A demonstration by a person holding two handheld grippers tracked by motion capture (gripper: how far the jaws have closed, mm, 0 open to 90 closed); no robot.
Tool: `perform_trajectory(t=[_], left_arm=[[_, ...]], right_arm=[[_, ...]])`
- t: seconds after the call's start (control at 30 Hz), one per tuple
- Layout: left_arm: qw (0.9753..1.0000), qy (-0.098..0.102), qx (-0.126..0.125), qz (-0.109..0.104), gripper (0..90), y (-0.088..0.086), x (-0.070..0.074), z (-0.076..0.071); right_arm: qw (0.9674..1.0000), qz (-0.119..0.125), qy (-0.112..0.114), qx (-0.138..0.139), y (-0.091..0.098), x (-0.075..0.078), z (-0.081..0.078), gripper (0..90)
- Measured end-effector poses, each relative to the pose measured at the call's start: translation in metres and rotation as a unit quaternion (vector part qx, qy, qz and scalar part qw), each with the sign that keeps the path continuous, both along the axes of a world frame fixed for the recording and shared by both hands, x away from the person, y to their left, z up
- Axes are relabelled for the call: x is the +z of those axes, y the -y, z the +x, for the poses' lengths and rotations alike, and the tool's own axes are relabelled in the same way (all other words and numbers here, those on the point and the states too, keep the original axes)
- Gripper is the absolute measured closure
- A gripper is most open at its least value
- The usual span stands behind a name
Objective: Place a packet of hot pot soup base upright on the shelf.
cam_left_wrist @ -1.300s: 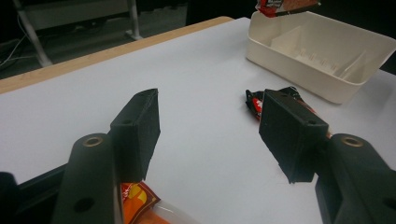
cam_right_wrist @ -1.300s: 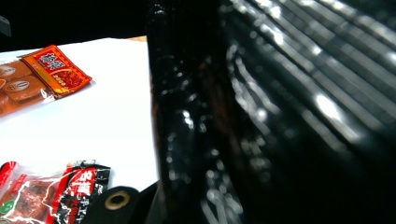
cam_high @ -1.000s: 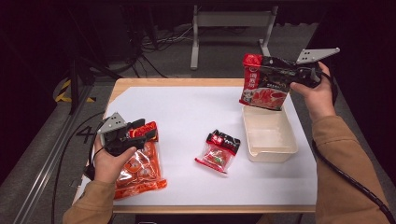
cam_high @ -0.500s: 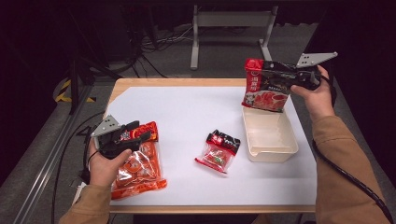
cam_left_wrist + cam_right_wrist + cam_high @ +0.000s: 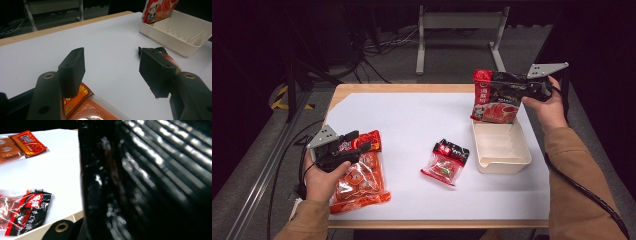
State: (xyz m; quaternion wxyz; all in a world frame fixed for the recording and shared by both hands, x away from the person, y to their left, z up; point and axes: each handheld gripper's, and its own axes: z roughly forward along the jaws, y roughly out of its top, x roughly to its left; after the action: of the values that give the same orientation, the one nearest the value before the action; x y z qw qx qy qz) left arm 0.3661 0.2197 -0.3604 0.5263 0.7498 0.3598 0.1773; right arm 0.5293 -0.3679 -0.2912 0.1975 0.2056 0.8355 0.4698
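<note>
Right gripper (image 5: 523,91): jaws clamped on the upper right corner of the red-and-black packet (image 5: 496,96); a hand grips the tool from the right.
Red-and-black packet: hangs upright above the far end of the cream tray (image 5: 501,148), its lower edge at the tray's far rim; whether it touches the rim cannot be told. In the right gripper view its glossy black film (image 5: 150,182) sits right against the lens.
Cream tray: rests on the right side of the white table sheet (image 5: 422,120), empty inside.
Left gripper (image 5: 362,142): jaws spread apart, nothing between them; held low over the top edge of the orange packet (image 5: 359,180).
Left gripper view: both black jaws stand apart over bare sheet, the orange packet (image 5: 90,110) just under the left one.
Orange packet: lies flat near the left front of the sheet, partly under the left hand (image 5: 324,175).
Small packet (image 5: 445,162): lies flat mid-sheet, between the orange packet and the tray, apart from both.
</note>
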Motion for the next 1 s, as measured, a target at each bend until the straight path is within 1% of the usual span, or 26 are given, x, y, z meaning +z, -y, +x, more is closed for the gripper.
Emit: perform_trajectory(t=[0.17,0.3,0.4,0.6,0.77,0.87,0.93,1.0], left_arm=[[1.0,-0.004,0.0,-0.002,38.3,0.0,0.0,0.0],[1.0,-0.002,-0.002,-0.001,38.3,0.0,0.0,0.001],[1.0,-0.001,-0.002,-0.001,38.3,0.001,0.0,0.0],[1.0,-0.002,-0.003,-0.002,38.3,0.001,0.0,0.001],[1.0,0.0,-0.005,-0.001,38.4,0.001,0.001,0.002],[1.0,-0.002,-0.008,-0.002,38.4,0.003,0.001,0.003],[1.0,-0.001,-0.008,-0.002,38.4,0.003,0.001,0.003],[0.9999,-0.002,-0.009,-0.004,38.3,0.003,0.001,0.003]], right_arm=[[1.0,0.0,0.005,-0.001,0.0,-0.001,-0.001,83.6],[1.0,0.0,0.005,-0.002,-0.001,-0.002,-0.002,83.4],[1.0,-0.004,0.008,-0.001,-0.002,-0.003,-0.002,83.1],[0.9999,-0.009,0.007,0.003,-0.003,-0.003,-0.001,82.8],[0.9998,-0.015,0.013,0.006,-0.002,-0.004,-0.003,82.6],[0.9997,-0.024,0.009,0.007,-0.003,-0.007,-0.004,81.7],[0.9998,-0.018,0.006,0.007,-0.005,-0.01,-0.004,81.0],[0.9998,-0.021,0.0,0.006,-0.006,-0.014,-0.003,80.3]])
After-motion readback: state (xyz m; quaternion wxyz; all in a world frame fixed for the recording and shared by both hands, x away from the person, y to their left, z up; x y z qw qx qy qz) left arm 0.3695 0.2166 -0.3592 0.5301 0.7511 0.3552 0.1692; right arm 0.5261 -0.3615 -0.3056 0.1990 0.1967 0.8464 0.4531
